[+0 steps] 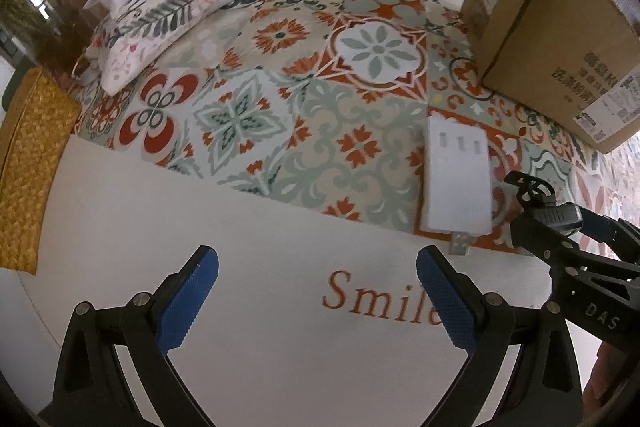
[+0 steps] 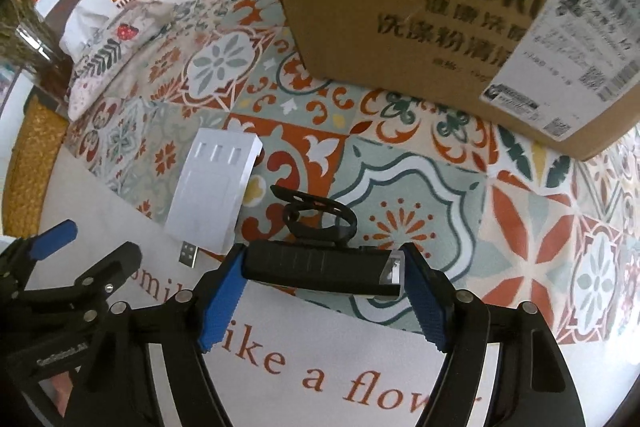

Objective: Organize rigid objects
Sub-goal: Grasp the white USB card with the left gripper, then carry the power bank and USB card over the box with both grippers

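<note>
Right wrist view: your right gripper [image 2: 324,281] is clenched on a black bike light [image 2: 320,269], blue pads [image 2: 222,301] pressing on both ends. Long axis of the light runs crosswise between the fingers, roughly level; clear lens end [image 2: 394,269] sits against the right-hand pad, dark end against the left-hand one. A black strap mount [image 2: 316,217] loops off the far side of the body, pointing away from the camera. The light is held above the near edge of the patterned tablecloth [image 2: 400,171], over the boundary between the tiled print and the white border with orange lettering. Whether it touches the cloth, you cannot tell. Just left of it lies a white USB hub [image 2: 216,187], flat on the cloth, long axis running away from you and tilted slightly right, its silver USB plug [image 2: 188,255] at the near end. A cardboard box [image 2: 440,7] stands beyond, well apart from the light. Left wrist view: your left gripper [image 1: 316,279] is released, fingers spread wide with nothing between them, hovering over the white border of the cloth [image 1: 200,227]. The hub [image 1: 456,179] lies ahead and right of it; the right gripper with the light [image 1: 554,213] shows at the right edge. A floral tissue cover [image 1: 160,19] sits far left; a woven mat [image 1: 28,167] is at the table's left edge.
</note>
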A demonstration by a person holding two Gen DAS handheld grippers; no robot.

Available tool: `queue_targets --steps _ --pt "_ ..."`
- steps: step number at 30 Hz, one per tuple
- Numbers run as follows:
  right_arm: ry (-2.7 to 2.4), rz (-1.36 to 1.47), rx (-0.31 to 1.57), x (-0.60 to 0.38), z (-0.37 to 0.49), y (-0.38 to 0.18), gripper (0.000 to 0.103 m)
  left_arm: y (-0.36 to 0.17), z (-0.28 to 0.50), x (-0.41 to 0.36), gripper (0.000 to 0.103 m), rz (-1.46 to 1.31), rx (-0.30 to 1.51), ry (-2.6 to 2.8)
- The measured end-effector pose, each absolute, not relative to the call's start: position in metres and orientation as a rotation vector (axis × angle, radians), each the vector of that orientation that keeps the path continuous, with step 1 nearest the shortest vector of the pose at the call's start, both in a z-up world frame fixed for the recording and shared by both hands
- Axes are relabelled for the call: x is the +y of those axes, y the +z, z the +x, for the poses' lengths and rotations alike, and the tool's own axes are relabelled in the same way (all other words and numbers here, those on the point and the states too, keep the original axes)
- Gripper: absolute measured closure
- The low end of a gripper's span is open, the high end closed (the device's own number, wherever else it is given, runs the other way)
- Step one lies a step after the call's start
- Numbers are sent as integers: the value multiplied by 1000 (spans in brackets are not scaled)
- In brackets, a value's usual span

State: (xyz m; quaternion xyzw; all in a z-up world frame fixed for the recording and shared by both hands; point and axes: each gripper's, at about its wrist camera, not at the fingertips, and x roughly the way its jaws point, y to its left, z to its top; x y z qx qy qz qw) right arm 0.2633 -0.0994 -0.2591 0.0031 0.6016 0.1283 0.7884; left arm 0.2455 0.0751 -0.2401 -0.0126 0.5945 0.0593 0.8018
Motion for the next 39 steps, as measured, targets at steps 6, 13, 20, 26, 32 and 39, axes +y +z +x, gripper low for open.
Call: queue_targets --steps 6,13,20,26,32,39 --pt "242 30 1250 -121 263 -238 28 -235 256 51 5 -27 1261 51" --pt "173 39 1230 -151 265 -234 28 -245 274 17 8 20 1252 -20" --pt "128 66 1245 -171 267 -244 28 -262 288 -4 26 54 1265 -53" --pt "126 74 1248 -174 269 -247 28 -269 294 -10 45 42 1275 -68" --pt "137 73 1240 -170 269 -243 28 -268 300 -10 56 36 1264 -87" --pt "152 77 1208 -170 263 -224 28 -244 284 -13 56 22 1216 -102"
